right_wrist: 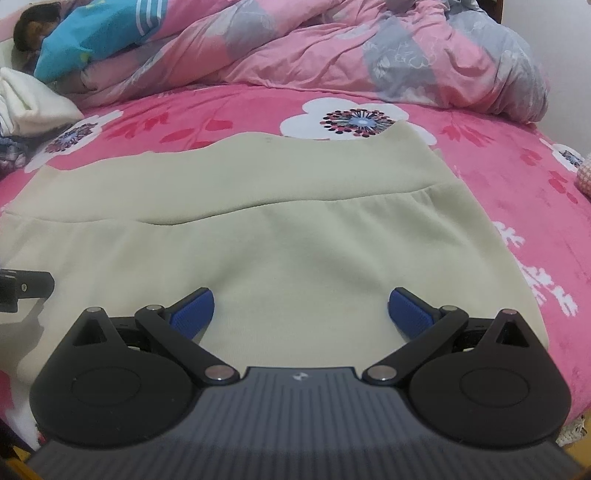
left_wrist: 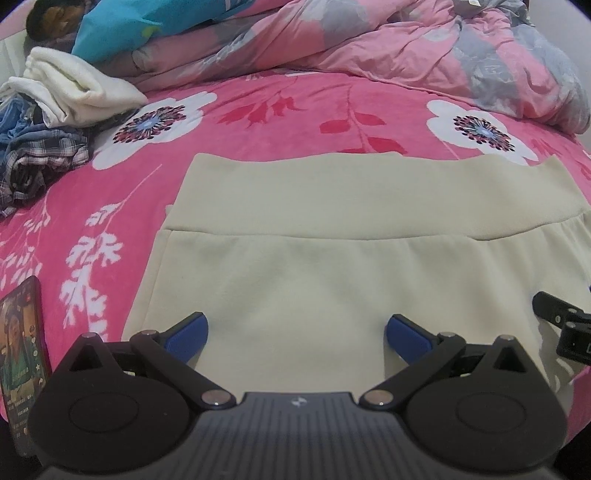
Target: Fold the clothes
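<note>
A cream garment (left_wrist: 314,258) (right_wrist: 258,236) with a wide band across its far end lies flat on the pink flowered bedspread (left_wrist: 258,118) (right_wrist: 517,184). My left gripper (left_wrist: 296,332) hovers over its near left part, open, nothing between the blue pads (left_wrist: 188,332). Over the near right part my right gripper (right_wrist: 301,310) is open too, empty. At the right edge of the left wrist view the right gripper's black tip (left_wrist: 561,321) shows; at the left edge of the right wrist view the left gripper's tip (right_wrist: 26,288) shows.
A pile of clothes sits at the far left: a white folded one (left_wrist: 74,85) on plaid fabric (left_wrist: 40,155). A rumpled pink and grey quilt (left_wrist: 406,48) (right_wrist: 332,51) runs along the back. A person in blue (left_wrist: 122,26) lies there. A lit phone (left_wrist: 22,350) rests near left.
</note>
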{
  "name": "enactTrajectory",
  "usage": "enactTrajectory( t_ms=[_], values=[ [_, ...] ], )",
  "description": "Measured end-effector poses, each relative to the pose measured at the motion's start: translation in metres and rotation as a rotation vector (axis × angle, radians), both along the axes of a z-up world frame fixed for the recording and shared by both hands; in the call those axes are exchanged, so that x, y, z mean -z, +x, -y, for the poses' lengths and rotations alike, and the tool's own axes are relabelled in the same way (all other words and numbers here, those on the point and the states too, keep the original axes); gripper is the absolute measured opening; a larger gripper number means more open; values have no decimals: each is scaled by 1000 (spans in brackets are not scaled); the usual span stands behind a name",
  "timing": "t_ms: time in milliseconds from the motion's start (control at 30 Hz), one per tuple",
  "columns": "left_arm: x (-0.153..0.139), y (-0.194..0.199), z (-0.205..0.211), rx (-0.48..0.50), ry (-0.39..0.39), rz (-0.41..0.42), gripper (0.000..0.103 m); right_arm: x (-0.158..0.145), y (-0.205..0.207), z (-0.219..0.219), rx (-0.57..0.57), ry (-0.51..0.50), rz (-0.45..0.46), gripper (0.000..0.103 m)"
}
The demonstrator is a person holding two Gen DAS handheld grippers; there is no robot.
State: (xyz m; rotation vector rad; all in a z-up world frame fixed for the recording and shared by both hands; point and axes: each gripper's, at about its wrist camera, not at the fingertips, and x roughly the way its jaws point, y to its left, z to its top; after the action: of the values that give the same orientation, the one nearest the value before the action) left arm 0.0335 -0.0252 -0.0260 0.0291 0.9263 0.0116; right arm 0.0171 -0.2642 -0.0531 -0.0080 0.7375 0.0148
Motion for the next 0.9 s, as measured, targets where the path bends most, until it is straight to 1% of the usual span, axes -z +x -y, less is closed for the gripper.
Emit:
enactTrajectory(
  t_ms=[133,267,433,733,800,900],
  values=[
    [0,1,1,-5,1,-6,103,0,0,1,-18,0,-4,102],
    [0,2,1,-8,2,-12,103,-5,1,5,-32,23,-13,102],
    [-1,2,2,-12,6,-16,103,-25,-2,7,-53,64,79,102],
    [0,5,2,-16,9,-25,103,-30,23,-5,-103,24,129,102],
    [0,5,3,-16,10,-26,103,-23,30,-6,-108,22,131,102],
    [0,5,4,-13,17,-28,103,7,47,-8,-113,-27,63,102]
  ],
)
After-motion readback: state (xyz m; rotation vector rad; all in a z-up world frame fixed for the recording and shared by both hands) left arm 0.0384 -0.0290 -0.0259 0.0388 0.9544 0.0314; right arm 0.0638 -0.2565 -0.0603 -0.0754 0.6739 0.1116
